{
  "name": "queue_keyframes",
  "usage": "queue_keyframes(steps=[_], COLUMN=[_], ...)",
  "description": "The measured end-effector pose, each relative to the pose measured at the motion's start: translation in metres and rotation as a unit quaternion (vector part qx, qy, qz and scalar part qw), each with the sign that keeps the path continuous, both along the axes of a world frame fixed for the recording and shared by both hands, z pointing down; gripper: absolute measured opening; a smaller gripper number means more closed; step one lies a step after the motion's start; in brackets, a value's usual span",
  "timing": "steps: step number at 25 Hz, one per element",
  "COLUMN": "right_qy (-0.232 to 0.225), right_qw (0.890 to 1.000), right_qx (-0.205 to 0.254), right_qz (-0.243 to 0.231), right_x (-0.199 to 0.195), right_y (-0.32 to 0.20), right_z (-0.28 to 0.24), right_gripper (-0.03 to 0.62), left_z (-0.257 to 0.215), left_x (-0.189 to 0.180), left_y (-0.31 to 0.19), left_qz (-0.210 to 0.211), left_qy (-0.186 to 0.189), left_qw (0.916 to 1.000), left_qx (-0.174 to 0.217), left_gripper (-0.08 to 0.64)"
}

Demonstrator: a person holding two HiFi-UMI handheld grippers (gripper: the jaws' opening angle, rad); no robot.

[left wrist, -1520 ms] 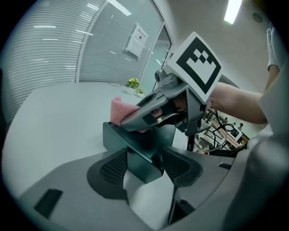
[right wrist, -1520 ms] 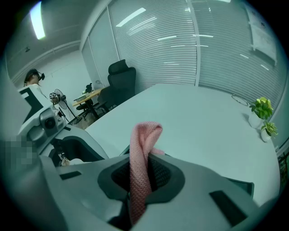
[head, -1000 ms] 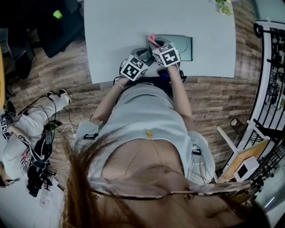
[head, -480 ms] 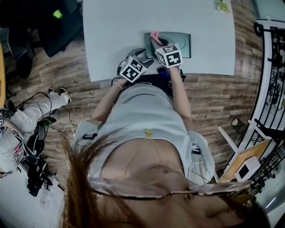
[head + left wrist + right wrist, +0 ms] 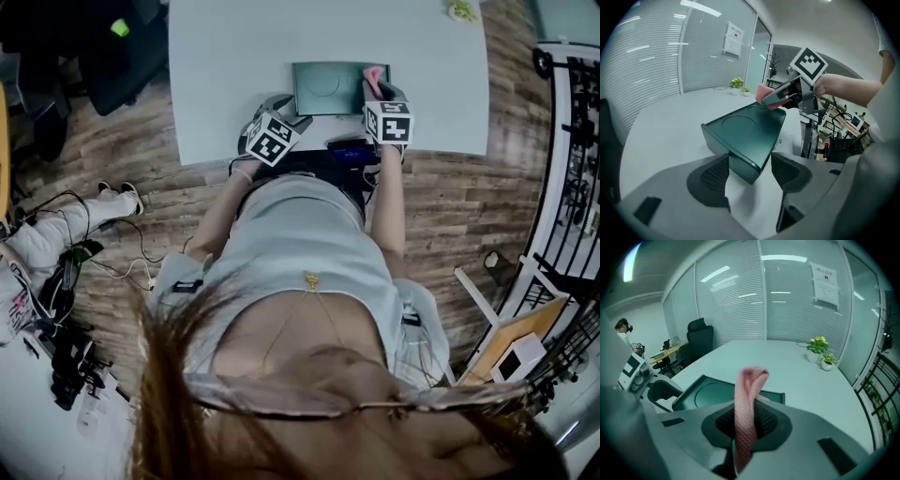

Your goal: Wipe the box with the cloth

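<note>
Two tongs: right gripper (image 5: 379, 91) pinches cloth (image 5: 373, 77) over box (image 5: 328, 87)'s right end; left gripper (image 5: 284, 106), jaws just widened, loosely straddles its near-left corner.

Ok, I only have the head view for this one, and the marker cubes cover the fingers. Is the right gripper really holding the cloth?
Observer: Yes. In the right gripper view the right gripper is shut on the pink cloth, which loops up above the fingers.
Operator: And the left one, is it gripping the box?
Observer: No. In the left gripper view the left gripper has just been opening. The near corner of the dark green box sits between its fingers, but the pads are not pressing on it.
</note>
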State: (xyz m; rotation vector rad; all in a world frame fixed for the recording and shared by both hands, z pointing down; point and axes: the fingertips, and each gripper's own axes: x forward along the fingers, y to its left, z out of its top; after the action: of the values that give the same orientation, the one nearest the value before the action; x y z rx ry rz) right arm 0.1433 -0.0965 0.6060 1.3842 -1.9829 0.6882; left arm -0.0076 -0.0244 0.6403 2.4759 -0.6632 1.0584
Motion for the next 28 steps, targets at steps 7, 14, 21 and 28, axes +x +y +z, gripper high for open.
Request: queue_keyframes(steps=[7, 14, 21, 28], right_qy=[0.031, 0.071, 0.058, 0.026], right_qw=[0.999, 0.996, 0.996, 0.998], right_qx=[-0.028, -0.048, -0.049, -0.051], right_qz=[0.009, -0.029, -0.044, -0.026], right_x=[0.035, 0.028, 0.022, 0.02], right_y=[0.005, 0.001, 0.002, 0.012], right_z=[0.022, 0.028, 0.028, 0.03], right_gripper=[0.04, 0.04, 0.038, 0.038], left_z=[0.005, 0.008, 0.006, 0.007], left_x=[0.001, -0.001, -0.004, -0.006], left_y=[-0.002, -0.001, -0.004, -0.002], left_qz=[-0.032, -0.052, -0.063, -0.055], left_qy=[-0.017, -0.028, -0.026, -0.026], left_qw=[0.9993, 0.9982, 0.9977, 0.9981], left_qx=[-0.004, -0.007, -0.003, -0.011], left_gripper=[0.279, 0.281, 0.284, 0.285])
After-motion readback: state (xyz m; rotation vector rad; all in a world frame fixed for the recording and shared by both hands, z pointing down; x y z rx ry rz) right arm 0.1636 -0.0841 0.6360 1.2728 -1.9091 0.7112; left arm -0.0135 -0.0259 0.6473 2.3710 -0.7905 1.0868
